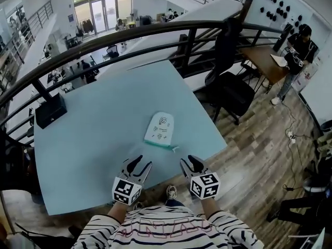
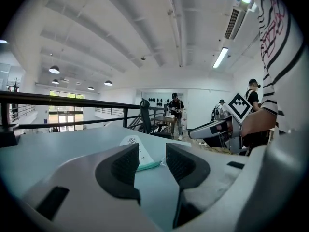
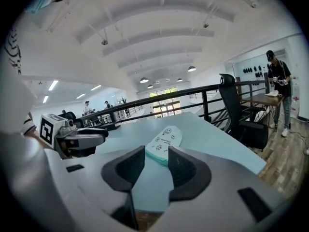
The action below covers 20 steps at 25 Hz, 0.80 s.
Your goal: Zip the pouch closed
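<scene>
At lower centre, left gripper (image 1: 138, 165) and right gripper (image 1: 191, 163) are held released, empty; unpinned, the flat white teal-zipped fabric pouch (image 1: 160, 128) may be dragged along the pale-blue desk (image 1: 98, 123).

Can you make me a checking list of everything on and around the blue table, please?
Surface: light blue table.
Job's things: pouch lying flat near the front edge, teal zip end toward the person.
Clutter: black box at the far left edge.
Grippers: left claw and right claw open, empty, short of the pouch.
Cables: loose cables on the wooden floor, right side.
Surroundings: black railing, office chair, bystander standing at a desk.
</scene>
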Available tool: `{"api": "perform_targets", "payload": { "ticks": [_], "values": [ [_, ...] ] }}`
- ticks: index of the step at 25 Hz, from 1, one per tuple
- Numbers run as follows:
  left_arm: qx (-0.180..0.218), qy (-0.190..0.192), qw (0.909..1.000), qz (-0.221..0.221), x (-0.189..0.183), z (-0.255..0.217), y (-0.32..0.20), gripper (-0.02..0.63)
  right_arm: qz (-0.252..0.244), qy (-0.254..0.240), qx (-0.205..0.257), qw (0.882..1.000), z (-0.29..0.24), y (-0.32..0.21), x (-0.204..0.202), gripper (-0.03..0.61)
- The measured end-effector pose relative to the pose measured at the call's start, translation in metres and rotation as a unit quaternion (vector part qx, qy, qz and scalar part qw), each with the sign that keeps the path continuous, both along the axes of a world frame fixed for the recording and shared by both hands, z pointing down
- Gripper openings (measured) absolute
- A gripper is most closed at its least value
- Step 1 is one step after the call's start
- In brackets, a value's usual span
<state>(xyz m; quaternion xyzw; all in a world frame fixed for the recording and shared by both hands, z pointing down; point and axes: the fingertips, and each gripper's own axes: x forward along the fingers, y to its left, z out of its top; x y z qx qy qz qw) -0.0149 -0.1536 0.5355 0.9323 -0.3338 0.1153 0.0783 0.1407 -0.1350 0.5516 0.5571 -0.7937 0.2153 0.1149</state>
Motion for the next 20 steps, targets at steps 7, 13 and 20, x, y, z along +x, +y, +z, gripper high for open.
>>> {"api": "perform_targets", "payload": {
  "ticks": [7, 13, 20],
  "values": [
    [-0.015, -0.016, 0.9993, -0.031, 0.022, 0.024, -0.020, 0.150, -0.058, 0.028, -0.024, 0.998, 0.031, -0.042, 0.020, 0.156],
    [-0.028, -0.024, 0.9970, -0.068, 0.030, 0.043, -0.027, 0.150, -0.135, 0.097, -0.044, 0.985, 0.070, -0.067, 0.025, 0.156],
    [-0.042, -0.037, 0.9940, -0.094, 0.039, 0.065, -0.019, 0.150, -0.203, 0.149, -0.059, 0.966, 0.104, -0.078, 0.021, 0.156]
  ]
}}
